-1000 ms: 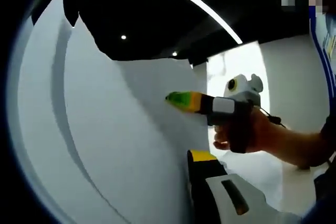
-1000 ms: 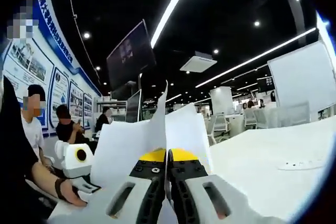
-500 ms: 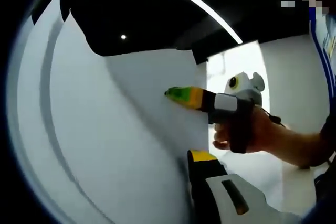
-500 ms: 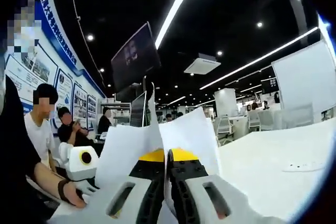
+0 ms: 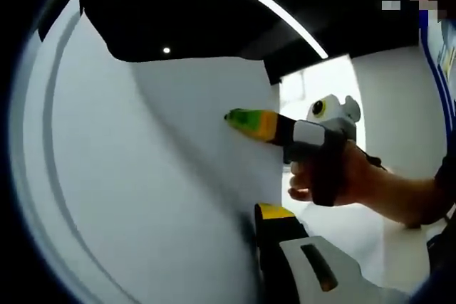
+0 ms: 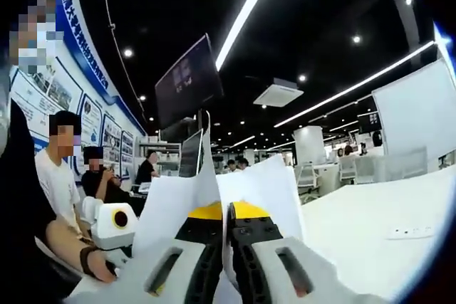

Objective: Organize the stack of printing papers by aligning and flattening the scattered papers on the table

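- While the papers [image 6: 246,186] stand lifted on edge off the tabletop [image 6: 363,211], we judge alignment under way, flattening not begun.
- Right claw [image 6: 226,213]: jaws pressed together on the sheets rising toward 12 o'clock.
- Left claw [image 5: 251,220]: one jaw against the sheets, the other hidden; we cannot tell its state.
- Upper sheet edges look uneven; squaring and laying flat remain.
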Motion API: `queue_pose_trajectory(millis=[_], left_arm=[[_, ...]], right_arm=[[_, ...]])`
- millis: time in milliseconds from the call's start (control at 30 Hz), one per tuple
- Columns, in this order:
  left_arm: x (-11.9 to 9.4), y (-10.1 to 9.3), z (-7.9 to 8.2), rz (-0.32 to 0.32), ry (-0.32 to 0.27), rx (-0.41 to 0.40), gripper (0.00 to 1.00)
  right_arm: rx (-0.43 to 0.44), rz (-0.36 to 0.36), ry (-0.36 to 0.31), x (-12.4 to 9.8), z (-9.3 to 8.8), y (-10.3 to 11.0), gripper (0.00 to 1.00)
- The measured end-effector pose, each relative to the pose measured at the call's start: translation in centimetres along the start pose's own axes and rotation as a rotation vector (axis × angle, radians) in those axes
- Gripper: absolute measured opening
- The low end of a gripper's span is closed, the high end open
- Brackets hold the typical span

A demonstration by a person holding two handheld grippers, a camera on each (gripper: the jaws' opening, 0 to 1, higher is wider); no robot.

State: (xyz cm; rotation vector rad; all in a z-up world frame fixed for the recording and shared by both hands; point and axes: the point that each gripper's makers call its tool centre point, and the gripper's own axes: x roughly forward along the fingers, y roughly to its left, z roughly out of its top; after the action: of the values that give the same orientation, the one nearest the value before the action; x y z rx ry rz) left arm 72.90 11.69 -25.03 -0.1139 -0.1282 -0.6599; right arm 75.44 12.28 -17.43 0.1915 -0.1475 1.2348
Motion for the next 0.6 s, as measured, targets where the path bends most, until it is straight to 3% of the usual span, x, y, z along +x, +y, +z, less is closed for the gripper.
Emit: queue_pose_trajectory(millis=[400, 600], left_arm=[[0.0, 0.27, 0.0, 0.009, 0.002, 0.028, 0.14], [0.01, 0.23, 0.07, 0.003, -0.001, 0.028, 0.12]], right_arm=[[-0.005, -0.004, -0.002, 0.15, 0.03, 0.0, 0.0], [0.014, -0.016, -0.006, 0.06, 0.11, -0.3, 0.06]])
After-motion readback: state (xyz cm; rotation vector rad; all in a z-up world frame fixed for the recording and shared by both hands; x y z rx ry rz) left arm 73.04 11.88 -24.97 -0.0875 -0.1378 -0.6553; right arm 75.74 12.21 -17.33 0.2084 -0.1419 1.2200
